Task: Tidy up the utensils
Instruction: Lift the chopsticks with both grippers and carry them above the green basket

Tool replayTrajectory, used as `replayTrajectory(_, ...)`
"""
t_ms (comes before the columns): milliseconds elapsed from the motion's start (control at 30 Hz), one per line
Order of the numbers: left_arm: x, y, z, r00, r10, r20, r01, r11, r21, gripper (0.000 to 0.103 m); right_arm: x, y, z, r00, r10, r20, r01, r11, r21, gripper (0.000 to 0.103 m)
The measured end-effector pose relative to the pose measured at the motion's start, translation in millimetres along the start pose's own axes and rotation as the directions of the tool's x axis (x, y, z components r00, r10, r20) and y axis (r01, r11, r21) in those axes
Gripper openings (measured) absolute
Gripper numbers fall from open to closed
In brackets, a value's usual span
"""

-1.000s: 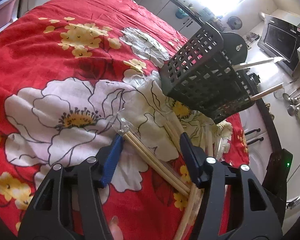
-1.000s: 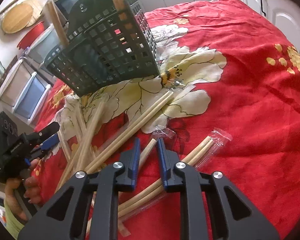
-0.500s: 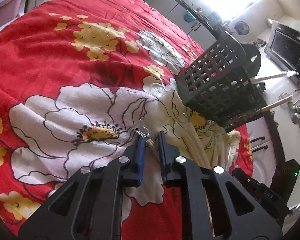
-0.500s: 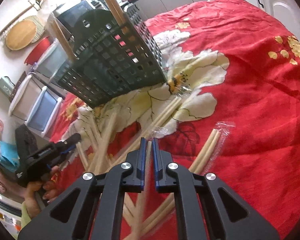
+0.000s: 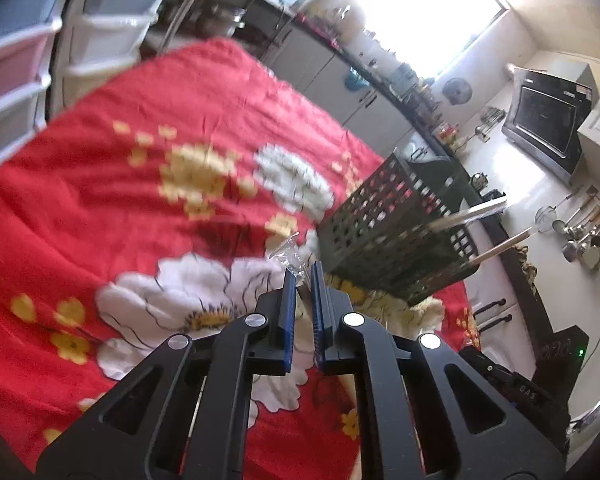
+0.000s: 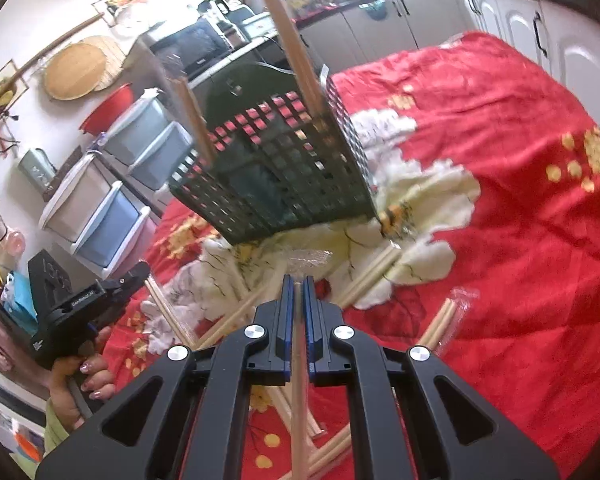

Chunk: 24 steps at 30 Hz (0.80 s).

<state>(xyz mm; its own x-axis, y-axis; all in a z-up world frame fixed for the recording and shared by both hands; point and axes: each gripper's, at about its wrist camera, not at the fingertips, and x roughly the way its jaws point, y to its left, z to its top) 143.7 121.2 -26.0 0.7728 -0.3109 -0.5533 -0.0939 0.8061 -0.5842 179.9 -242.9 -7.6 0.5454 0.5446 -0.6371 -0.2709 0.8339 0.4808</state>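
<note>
A black mesh basket (image 5: 396,240) stands on the red flowered cloth (image 5: 140,220) with two chopstick pairs (image 5: 472,214) sticking out of it. My left gripper (image 5: 303,270) is shut on a plastic-wrapped chopstick pair, whose crinkled wrapper end (image 5: 288,252) pokes out just before the basket. In the right wrist view the basket (image 6: 276,176) sits straight ahead. My right gripper (image 6: 297,280) is shut on another wrapped chopstick pair (image 6: 299,392), lifted off the cloth. Several loose chopsticks (image 6: 368,276) lie below and to the right.
A hand holds the left gripper (image 6: 88,304) at the left of the right wrist view. Plastic drawer units (image 6: 112,200) stand beyond the table's edge there. Kitchen cabinets (image 5: 364,100) and a counter with an oven (image 5: 548,116) lie behind the table.
Both grippers have shut on wrapped chopstick pairs and risen off the cloth; the left one stood open around its pair before. The basket has not moved.
</note>
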Motion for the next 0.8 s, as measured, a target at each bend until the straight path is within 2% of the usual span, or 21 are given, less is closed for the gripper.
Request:
replayTrajectory(333,-39,-17,21,0.992,0.009,0.128,-0.018,0.998,0.068,0.003,-25,31,23,0.995,0.032,0.094,-0.023,0.995,-0.100,0.005)
replayTrajectory(800,-70,-73,33,0.976,-0.087,0.198,0.046,0.978,0.205,0.002,-51,53,41,0.980,0.062,0.191,-0.028,0.984,-0.174,0.005)
